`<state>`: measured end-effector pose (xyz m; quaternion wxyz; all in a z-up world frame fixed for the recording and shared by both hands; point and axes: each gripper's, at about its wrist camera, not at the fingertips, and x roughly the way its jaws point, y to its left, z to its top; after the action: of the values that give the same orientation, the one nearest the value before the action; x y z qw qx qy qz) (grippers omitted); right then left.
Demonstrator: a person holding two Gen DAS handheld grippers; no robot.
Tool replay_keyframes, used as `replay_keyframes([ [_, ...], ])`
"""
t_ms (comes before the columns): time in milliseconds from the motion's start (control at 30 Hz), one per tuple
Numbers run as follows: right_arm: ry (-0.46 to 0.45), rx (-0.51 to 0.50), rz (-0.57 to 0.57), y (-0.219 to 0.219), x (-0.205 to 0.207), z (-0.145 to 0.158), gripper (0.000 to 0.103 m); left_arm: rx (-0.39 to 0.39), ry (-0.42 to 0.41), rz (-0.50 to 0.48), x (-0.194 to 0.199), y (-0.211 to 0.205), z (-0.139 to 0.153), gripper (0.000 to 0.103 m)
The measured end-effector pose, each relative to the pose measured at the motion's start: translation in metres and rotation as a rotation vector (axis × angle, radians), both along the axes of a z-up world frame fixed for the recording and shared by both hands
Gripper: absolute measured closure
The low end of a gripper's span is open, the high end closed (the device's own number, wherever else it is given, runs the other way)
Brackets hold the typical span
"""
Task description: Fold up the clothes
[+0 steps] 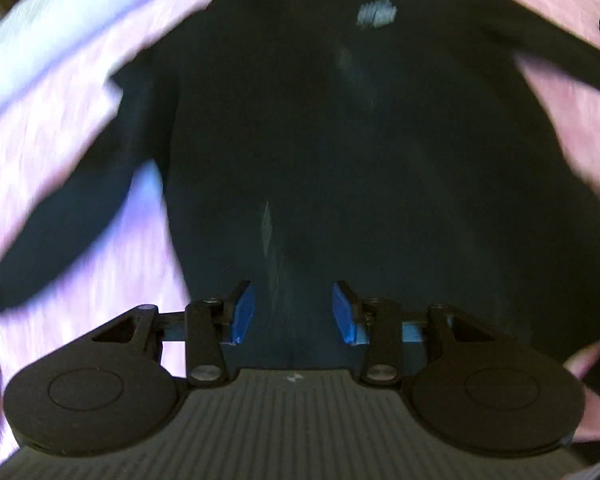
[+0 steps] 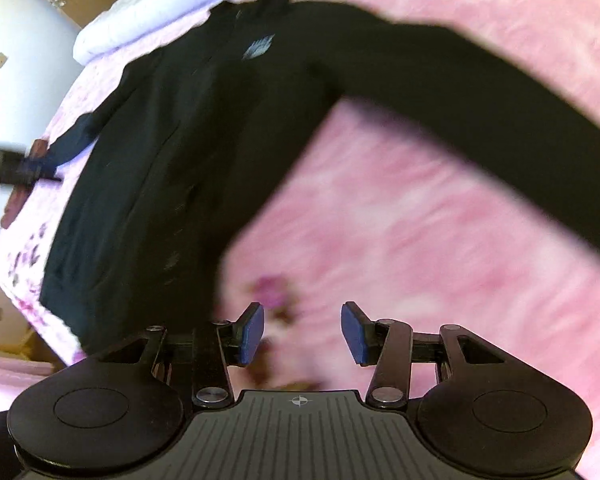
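The left claw [image 1: 293, 312] hangs over the hem of a black jacket [image 1: 340, 140], jaws apart and empty. The right claw [image 2: 302, 332], also parted and empty, hovers above the pink bedspread [image 2: 420, 220] beside the jacket, which lies spread flat with sleeves out.

Jacket [image 2: 188, 152] lies flat on bedspread [image 2: 420, 240].

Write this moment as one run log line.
left gripper: open, empty | right gripper: open, empty | black jacket: spread flat, unfolded | pink bedcover
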<state>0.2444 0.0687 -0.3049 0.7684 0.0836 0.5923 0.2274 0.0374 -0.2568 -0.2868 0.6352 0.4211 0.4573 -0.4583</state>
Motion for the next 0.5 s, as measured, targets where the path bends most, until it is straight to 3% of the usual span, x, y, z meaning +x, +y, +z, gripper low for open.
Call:
replay_keyframes([
  [200,0.048,-0.089,-0.031,0.049,-0.061,-0.020,0.056,0.000,0.157,0.076,0.013,0.098,-0.030,0.059],
  [367,0.070,-0.181,-0.078,0.070,-0.097,-0.026,0.056,-0.027,0.272,0.120,0.011,0.132,-0.053,0.059],
  [500,0.081,-0.198,-0.128,0.076,-0.115,-0.028,0.056,-0.047,0.324,0.134,0.005,0.140,-0.060,0.073],
])
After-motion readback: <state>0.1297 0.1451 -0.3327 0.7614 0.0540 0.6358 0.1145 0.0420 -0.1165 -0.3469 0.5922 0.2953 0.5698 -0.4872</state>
